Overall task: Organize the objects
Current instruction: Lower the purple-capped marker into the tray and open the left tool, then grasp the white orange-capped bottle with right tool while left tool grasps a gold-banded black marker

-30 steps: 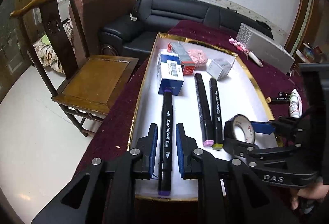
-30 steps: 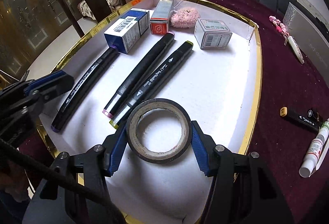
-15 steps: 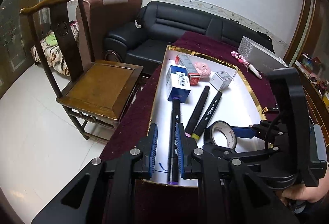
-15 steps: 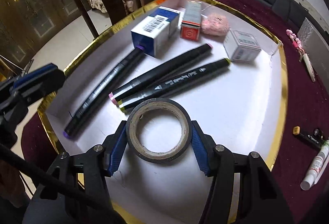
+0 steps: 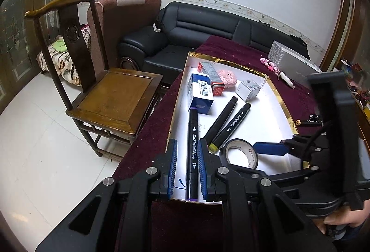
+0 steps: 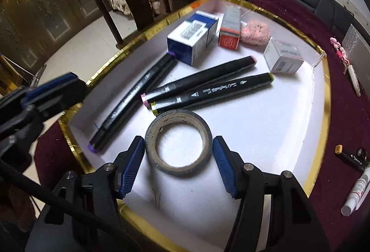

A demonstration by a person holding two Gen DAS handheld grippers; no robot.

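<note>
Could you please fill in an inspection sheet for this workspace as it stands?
Surface: white tray with gold foil rim on maroon tablecloth.
Job's things: purple-capped black marker, pink-capped black marker, yellow-green-capped black marker, black tape roll, small cardboard cartons, pink fluffy ball, all in the tray.
Clutter: white tube, black pen, pink beaded pen, on the cloth.
Tongs: left tongs shut, holding nothing; right tongs have just been opening, astride the tape roll, pads off it.
Cables: black cable near right tongs.
Surroundings: wooden chair, black leather sofa.
</note>
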